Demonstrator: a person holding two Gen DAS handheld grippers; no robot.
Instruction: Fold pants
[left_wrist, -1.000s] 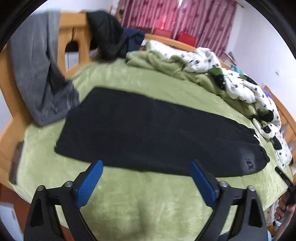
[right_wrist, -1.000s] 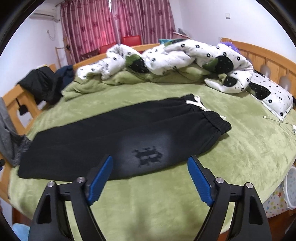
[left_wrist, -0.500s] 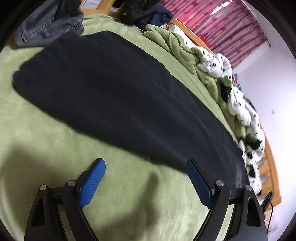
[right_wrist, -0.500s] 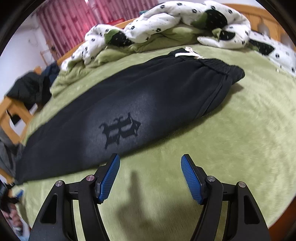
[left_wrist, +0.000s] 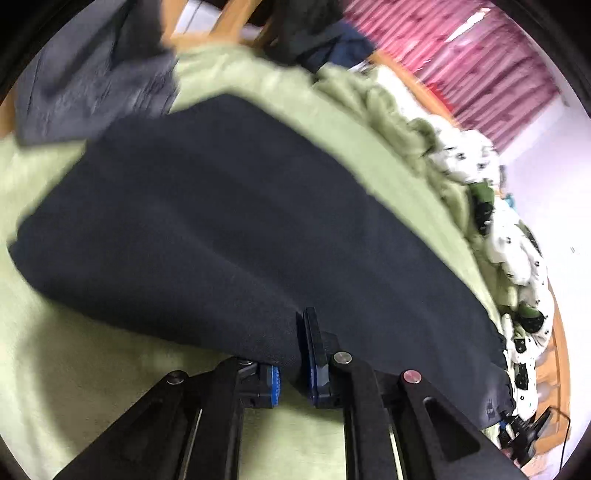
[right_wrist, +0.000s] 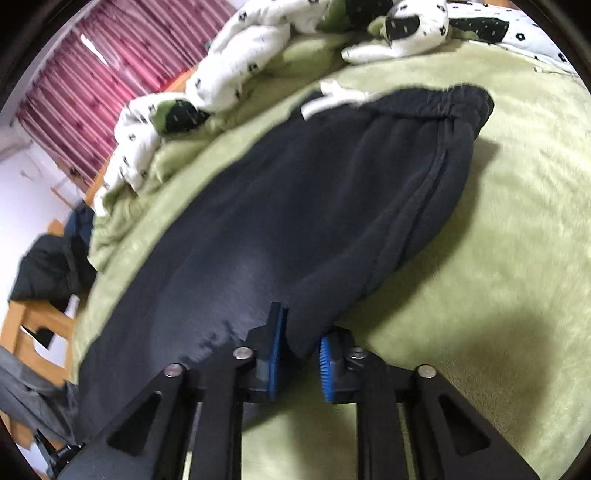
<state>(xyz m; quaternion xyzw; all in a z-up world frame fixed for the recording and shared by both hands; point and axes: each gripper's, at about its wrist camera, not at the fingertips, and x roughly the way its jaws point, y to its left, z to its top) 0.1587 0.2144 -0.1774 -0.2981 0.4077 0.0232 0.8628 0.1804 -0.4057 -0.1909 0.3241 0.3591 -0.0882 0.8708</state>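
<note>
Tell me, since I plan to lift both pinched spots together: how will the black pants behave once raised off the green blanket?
The black pants will probably sag between the left gripper and right gripper: the cloth already bunches at the pads. The thick fleecy fabric looks fairly heavy, so the gathered waistband end may drag. It seems unlikely to slip.

Bedcover: fuzzy green blanket (right_wrist: 498, 221)
Far edge: bunched white spotted quilt (right_wrist: 236, 70)
Window: pink striped curtains (left_wrist: 480, 62)
Bed frame: draped grey garment (left_wrist: 92, 85)
</note>
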